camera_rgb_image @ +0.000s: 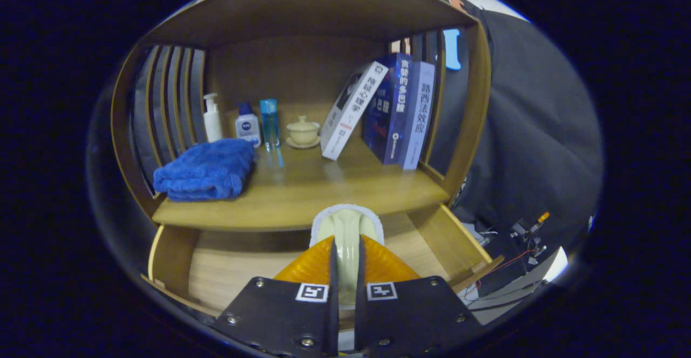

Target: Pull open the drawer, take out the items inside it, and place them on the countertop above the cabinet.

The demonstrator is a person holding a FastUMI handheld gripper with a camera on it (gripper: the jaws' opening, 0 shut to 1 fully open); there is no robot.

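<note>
Drawer (pixel 227 271) is pulled open below the countertop (pixel 302 196). A pale brush (pixel 347 228) is clamped between the gripper (pixel 346 250) fingers, its long axis pointing toward twelve o'clock, where the countertop edge is met.

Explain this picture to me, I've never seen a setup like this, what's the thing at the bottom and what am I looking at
The camera rides on a handheld two-finger gripper that a person carries, so you look forward along its fingers; the dark plates with square markers at the bottom belong to it. The fingers are closed on a pale brush-like item with a white fuzzy edge, held above an open wooden drawer. Just beyond is the cabinet's countertop, where things are meant to go. On it lie a folded blue towel, a white pump bottle, a small white bottle with a blue cap, a clear blue bottle, a lidded cream cup on a saucer and three books, one leaning. Everything looks curved because of the fisheye lens.
</note>
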